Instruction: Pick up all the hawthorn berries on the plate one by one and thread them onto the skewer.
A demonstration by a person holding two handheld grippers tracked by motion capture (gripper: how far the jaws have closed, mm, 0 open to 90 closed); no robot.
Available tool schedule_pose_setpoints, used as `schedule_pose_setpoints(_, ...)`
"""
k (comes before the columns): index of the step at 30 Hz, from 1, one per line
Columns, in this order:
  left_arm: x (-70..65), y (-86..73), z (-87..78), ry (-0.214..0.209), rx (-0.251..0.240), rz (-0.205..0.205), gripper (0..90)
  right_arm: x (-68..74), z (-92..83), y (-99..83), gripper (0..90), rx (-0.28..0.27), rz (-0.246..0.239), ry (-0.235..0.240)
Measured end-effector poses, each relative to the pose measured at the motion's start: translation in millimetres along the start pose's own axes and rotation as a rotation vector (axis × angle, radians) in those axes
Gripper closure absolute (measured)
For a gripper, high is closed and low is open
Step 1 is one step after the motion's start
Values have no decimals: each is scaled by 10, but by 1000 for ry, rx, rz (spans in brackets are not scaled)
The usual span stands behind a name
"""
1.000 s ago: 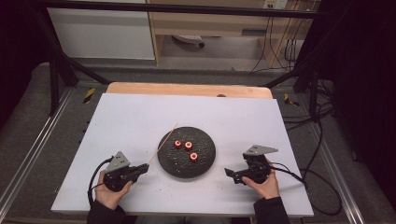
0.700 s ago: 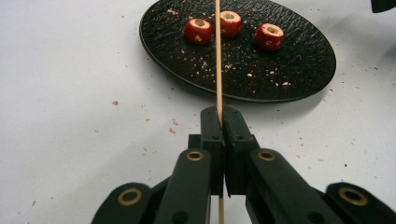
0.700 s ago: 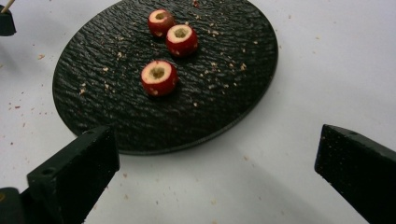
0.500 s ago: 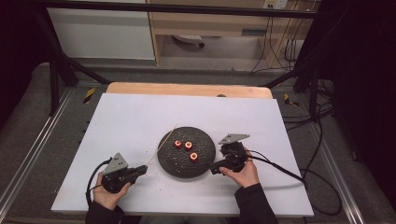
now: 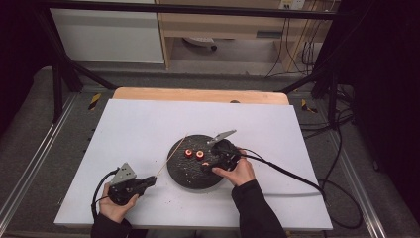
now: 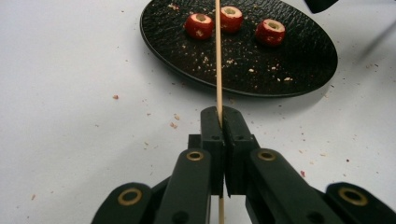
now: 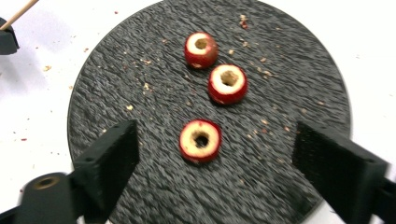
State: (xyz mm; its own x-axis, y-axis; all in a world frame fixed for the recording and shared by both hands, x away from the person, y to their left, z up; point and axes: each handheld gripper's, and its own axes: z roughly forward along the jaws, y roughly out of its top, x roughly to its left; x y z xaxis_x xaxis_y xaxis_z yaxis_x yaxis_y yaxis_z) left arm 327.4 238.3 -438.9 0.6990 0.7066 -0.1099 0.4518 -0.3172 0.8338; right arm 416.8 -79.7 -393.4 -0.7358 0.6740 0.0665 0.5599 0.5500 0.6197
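High view: left tongs (image 5: 148, 180) low on tabletop (image 5: 138, 124), right tongs (image 5: 210, 166) over plate (image 5: 190, 176). Left gripper view: tongs pinch skewer (image 6: 218, 56), aimed at fruit for threading. Right gripper view: tongs spread, just been closing, nearest fruit piece (image 7: 201, 140) between them, untouched.

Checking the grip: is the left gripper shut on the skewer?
Yes. The left gripper jaws press together on the skewer.

We see open counter (image 5: 148, 124) at 12 o'clock | skewer (image 5: 171, 155) slants across plate's (image 5: 181, 171) 9 o'clock | three fruit rings (image 5: 188, 152) crowd 12.
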Motion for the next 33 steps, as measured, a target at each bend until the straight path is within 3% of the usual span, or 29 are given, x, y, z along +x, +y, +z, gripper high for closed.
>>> schedule_pose_setpoints(5, -4, -2, 6, 1, 3, 3, 880, 1, 81, 67, 229, 39, -2, 12)
schedule_pose_setpoints(6, -7, -3, 7, 1, 5, 5, 880, -11, 121, 82, 272, 55, 10, 34)
schedule_pose_setpoints(9, -7, -4, 12, 1, 7, 6, 880, -18, 158, 90, 311, 79, 17, 42)
schedule_pose_setpoints(10, -6, -4, 16, 2, 7, 6, 880, -20, 190, 95, 327, 109, 19, 49)
schedule_pose_setpoints(16, -9, -4, 16, 3, 9, 8, 880, -40, 256, 93, 454, 146, 28, 61)
schedule_pose_setpoints(23, -8, -3, 22, 4, 14, 9, 880, -52, 329, 87, 548, 175, 30, 82)
schedule_pose_setpoints(33, -11, -4, 25, 6, 14, 9, 880, -63, 371, 86, 606, 198, 63, 80)
